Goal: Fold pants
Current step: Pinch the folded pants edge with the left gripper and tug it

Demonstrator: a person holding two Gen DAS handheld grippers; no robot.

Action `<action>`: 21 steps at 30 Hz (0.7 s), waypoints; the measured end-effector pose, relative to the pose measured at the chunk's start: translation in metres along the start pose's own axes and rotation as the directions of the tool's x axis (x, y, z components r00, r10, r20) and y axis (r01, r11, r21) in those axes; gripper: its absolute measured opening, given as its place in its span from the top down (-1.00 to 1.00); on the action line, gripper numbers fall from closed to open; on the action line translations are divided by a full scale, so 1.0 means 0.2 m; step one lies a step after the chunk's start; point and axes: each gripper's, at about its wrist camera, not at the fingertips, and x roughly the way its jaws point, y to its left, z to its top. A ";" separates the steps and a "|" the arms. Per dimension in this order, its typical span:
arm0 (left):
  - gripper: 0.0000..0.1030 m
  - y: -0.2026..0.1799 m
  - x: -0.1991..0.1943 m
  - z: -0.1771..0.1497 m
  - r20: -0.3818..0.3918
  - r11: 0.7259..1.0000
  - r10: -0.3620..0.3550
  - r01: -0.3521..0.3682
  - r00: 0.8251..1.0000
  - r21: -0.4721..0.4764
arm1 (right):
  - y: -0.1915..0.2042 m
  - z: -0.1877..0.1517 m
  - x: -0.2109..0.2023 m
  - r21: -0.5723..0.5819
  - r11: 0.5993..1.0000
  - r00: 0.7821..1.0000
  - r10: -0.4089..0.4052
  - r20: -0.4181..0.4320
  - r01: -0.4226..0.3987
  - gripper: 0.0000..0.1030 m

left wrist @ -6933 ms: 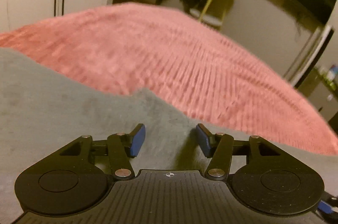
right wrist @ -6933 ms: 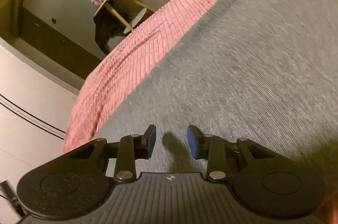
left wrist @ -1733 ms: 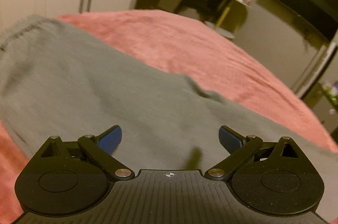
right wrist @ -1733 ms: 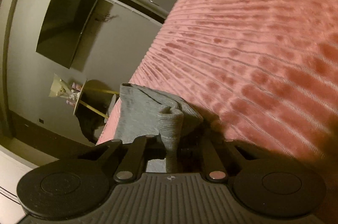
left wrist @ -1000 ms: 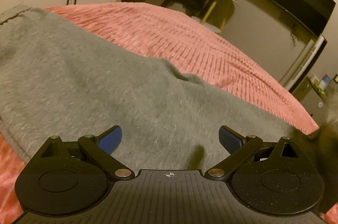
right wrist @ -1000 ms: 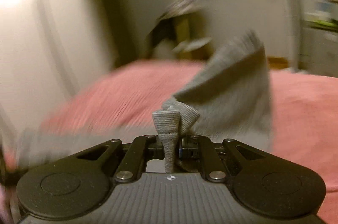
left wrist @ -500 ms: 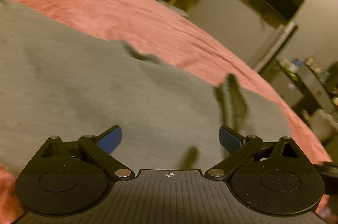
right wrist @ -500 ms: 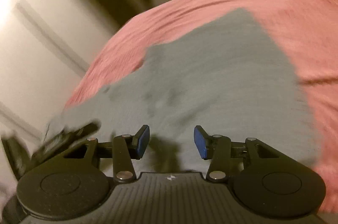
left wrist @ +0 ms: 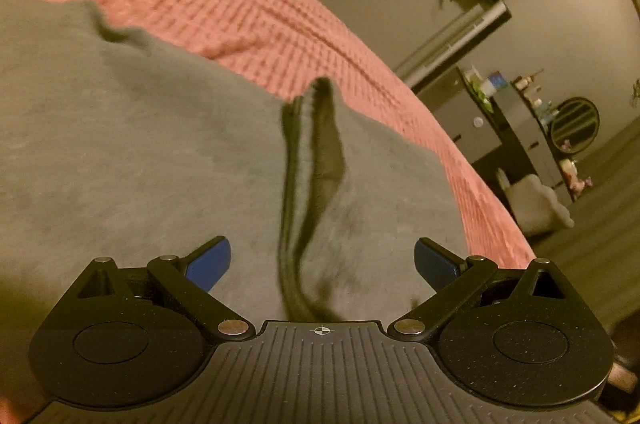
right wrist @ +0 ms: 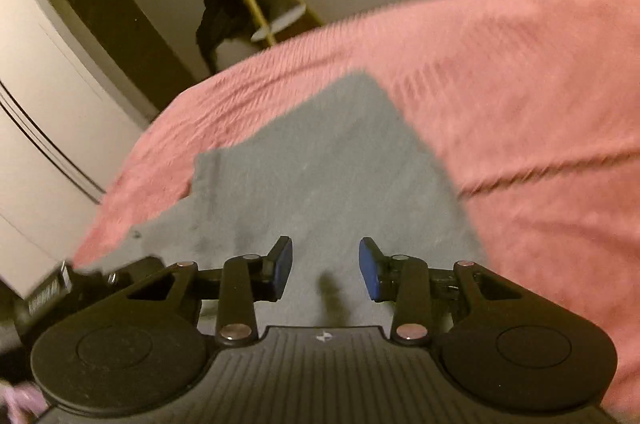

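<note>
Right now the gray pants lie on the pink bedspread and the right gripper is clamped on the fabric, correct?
Not quite. The right gripper is open, holding nothing, as the right wrist view shows. The gray pants do lie on the pink bedspread.

Left gripper [left wrist: 322, 260]: jaws spread wide, blue fingertip pads [left wrist: 210, 262] far apart, nothing held between them. Both linkage arms are splayed outward from the black body. The unit points forward and slightly downward, hovering low.

Right gripper [right wrist: 325, 268]: jaws parted to a moderate gap, narrower than the left unit's, blue pads [right wrist: 283, 264] facing each other, nothing clamped. The linkage arms stand nearly parallel. Part of the left gripper's body shows at the lower left edge of the right wrist view.
</note>
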 end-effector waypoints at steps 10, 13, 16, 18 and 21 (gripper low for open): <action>-0.89 -0.03 0.29 0.07 -0.114 0.995 -0.059 0.049 0.992 -0.085 | -0.19 0.06 0.18 0.170 0.984 0.989 0.081 -0.124 -0.059 0.32; -0.45 -0.01 0.35 0.08 -0.136 0.991 -0.059 0.041 0.989 -0.129 | -0.20 0.04 0.18 0.185 0.978 0.986 0.119 -0.120 -0.096 0.32; 0.42 0.02 0.39 0.10 -0.168 0.985 -0.022 -0.007 0.985 -0.170 | -0.22 0.03 0.16 0.215 0.970 0.984 0.142 -0.109 -0.117 0.32; 0.53 0.02 0.38 0.10 -0.164 0.978 -0.030 -0.005 0.986 -0.208 | -0.23 0.03 0.14 0.223 0.967 0.984 0.147 -0.103 -0.121 0.32; 0.60 -0.05 0.33 0.11 -0.149 0.989 0.011 -0.033 0.989 -0.141 | -0.24 0.03 0.11 0.229 0.963 0.984 0.162 -0.073 -0.141 0.32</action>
